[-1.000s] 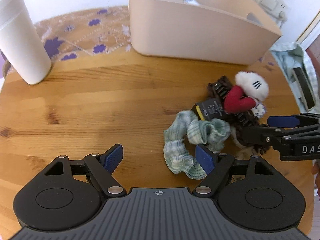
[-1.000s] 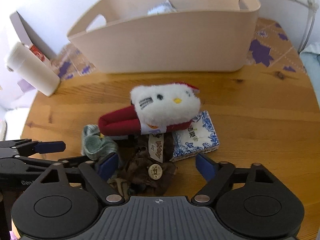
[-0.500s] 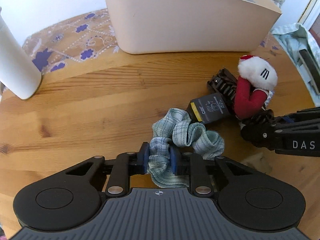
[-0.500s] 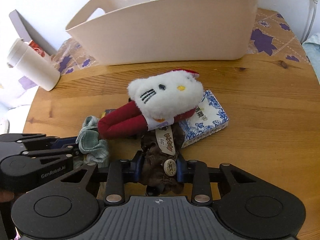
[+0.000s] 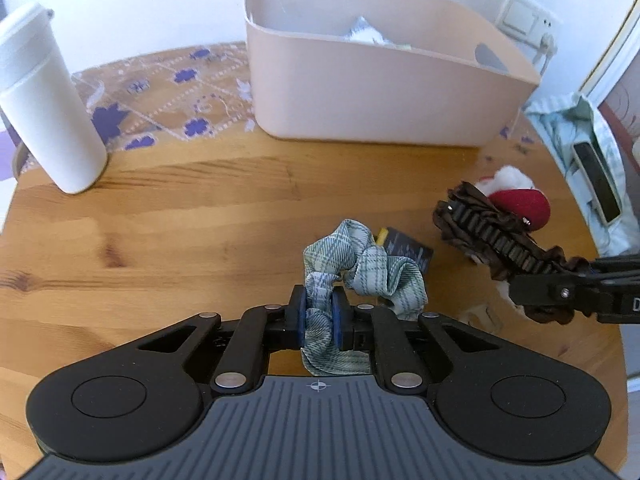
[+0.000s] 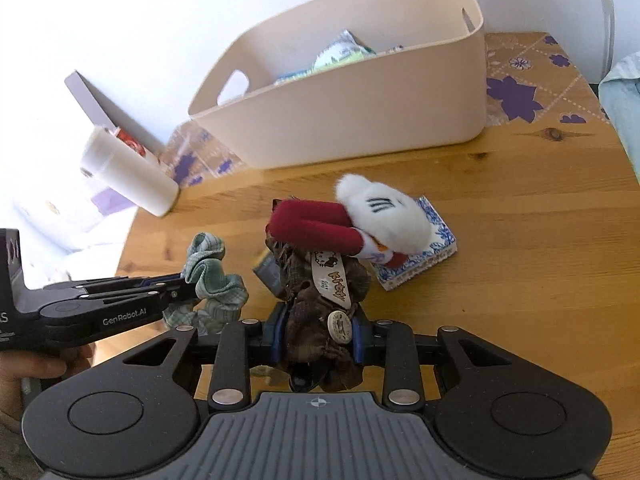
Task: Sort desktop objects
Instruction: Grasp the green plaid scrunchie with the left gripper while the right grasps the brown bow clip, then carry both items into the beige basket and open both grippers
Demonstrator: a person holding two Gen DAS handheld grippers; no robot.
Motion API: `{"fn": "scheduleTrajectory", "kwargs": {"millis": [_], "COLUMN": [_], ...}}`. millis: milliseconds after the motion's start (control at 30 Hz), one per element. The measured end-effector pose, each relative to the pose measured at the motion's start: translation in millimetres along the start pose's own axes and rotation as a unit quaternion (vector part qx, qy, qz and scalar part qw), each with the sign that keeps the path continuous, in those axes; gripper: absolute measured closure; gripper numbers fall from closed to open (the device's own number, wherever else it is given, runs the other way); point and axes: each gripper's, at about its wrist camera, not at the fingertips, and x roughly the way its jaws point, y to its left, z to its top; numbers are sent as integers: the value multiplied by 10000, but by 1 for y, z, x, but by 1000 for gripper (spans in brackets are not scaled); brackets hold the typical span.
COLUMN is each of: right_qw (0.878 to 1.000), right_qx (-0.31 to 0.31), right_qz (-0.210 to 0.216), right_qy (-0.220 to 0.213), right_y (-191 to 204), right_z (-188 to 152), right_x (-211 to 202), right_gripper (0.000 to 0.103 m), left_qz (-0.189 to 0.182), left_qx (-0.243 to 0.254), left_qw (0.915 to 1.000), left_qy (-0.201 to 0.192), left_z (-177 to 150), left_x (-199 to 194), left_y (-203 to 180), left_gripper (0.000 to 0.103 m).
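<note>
The left claw (image 5: 319,322) is closed tight on a green plaid scrunchie (image 5: 362,268), low in the centre of the left wrist view, its loose loops hanging above the wooden surface (image 5: 180,216). The right claw (image 6: 318,338) is pinched shut on a brown scrunchie (image 6: 320,304) at lower centre of the right wrist view; a red-and-white plush toy (image 6: 360,224) rests against its far end, partly over a blue patterned tissue pack (image 6: 424,256). A beige bin (image 5: 380,96) stands at upper centre, a white tumbler (image 5: 44,100) at upper left.
</note>
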Motion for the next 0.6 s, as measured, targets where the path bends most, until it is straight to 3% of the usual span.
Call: {"fn": "scheduleTrajectory", "kwargs": {"millis": [300,600], "right_qw": [9988,9953], "right_qx": [-62,-216], "right_qz": [339,454], "right_qy": [-360,-826], "right_y": [18,32], "right_z": [11,47], "right_x": [-27,-55], "right_gripper": [74,74], "left_qz": [-52,-110], "left_qx": [-212,-210], "left_qw": [9989,9957], "left_qy": [-418,-899], "left_z": [19,50], "left_x": [-28,-58], "left_y": [8,7], "left_gripper": [91,91]}}
